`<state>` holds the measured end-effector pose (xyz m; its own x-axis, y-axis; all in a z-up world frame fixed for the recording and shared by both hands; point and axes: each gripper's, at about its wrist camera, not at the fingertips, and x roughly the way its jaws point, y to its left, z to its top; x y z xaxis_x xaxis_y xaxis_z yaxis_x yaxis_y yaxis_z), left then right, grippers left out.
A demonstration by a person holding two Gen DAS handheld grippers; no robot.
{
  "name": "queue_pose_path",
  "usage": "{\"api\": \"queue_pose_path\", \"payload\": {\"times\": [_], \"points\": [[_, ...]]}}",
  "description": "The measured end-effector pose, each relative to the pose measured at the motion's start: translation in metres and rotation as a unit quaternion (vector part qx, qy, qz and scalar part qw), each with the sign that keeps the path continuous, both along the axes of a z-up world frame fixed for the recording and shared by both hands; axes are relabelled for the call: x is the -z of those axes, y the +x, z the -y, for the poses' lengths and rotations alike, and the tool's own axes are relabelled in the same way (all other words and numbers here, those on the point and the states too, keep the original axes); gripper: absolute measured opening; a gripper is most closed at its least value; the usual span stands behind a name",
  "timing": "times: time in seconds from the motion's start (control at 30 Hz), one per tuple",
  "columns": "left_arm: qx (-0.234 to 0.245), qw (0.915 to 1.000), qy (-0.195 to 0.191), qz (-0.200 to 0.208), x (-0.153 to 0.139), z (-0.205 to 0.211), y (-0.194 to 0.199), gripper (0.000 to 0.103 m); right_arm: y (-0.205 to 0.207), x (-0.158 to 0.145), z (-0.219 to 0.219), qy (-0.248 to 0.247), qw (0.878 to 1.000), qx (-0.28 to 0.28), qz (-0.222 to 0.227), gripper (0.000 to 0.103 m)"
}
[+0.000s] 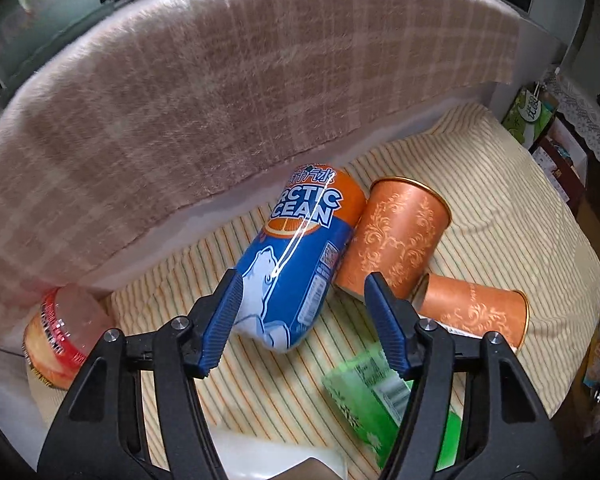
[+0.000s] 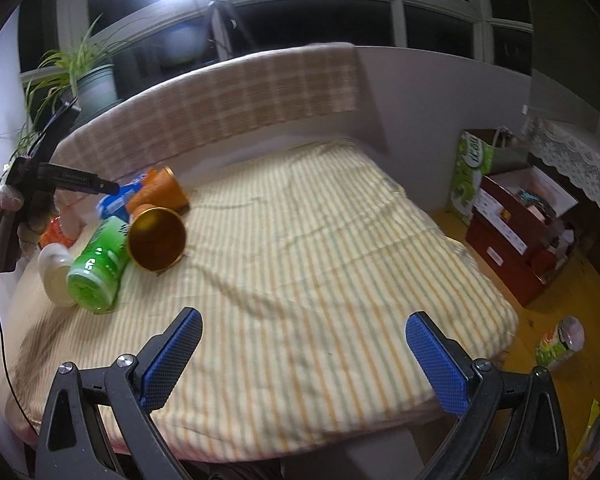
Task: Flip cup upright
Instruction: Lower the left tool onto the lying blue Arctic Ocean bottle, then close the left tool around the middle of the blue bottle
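Two copper-orange patterned cups lie on their sides on the striped bed. One cup (image 1: 400,236) leans against a blue Arctic Ocean can (image 1: 296,256); the other cup (image 1: 472,310) lies just right of it, mouth to the right. My left gripper (image 1: 304,292) is open, its jaws on either side of the blue can's lower end, above the bed. In the right wrist view the near cup (image 2: 158,238) shows its open mouth, the far cup (image 2: 162,194) behind it. My right gripper (image 2: 304,332) is open and empty over the bed's front.
A green can (image 1: 376,396) (image 2: 98,268) lies near the cups, with a red-labelled jar (image 1: 60,336) and a white container (image 2: 56,272) at left. A plaid blanket (image 1: 220,92) covers the headboard. Boxes (image 2: 520,220) stand on the floor right of the bed (image 2: 340,240).
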<state>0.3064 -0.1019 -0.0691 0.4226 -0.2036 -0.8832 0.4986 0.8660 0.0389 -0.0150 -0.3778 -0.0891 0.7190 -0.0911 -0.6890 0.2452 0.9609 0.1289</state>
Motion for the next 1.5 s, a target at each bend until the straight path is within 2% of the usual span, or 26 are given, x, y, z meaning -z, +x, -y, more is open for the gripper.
{"api": "queue_pose_path", "payload": {"times": [0.3, 0.63, 1.13, 1.37, 1.5], "points": [[0.0, 0.9995, 0.001, -0.031, 0.012, -0.004, 0.018, 0.066, -0.005, 0.005, 0.014, 0.009, 1.0, 0.014, -0.011, 0.103], [0.002, 0.9989, 0.017, -0.045, 0.03, 0.004, 0.034, 0.068, -0.001, 0.011, 0.011, 0.02, 1.0, 0.008, -0.023, 0.103], [0.015, 0.999, 0.04, -0.011, 0.043, 0.03, 0.027, 0.068, 0.0, 0.015, 0.008, 0.03, 0.999, 0.002, -0.031, 0.103], [-0.003, 0.9992, 0.039, 0.007, 0.036, 0.028, 0.011, 0.064, -0.004, 0.015, 0.012, 0.036, 0.999, 0.011, -0.029, 0.103], [0.004, 0.9989, 0.044, 0.013, 0.034, 0.025, 0.005, 0.063, -0.004, 0.015, 0.014, 0.037, 0.999, 0.013, -0.029, 0.103]]}}
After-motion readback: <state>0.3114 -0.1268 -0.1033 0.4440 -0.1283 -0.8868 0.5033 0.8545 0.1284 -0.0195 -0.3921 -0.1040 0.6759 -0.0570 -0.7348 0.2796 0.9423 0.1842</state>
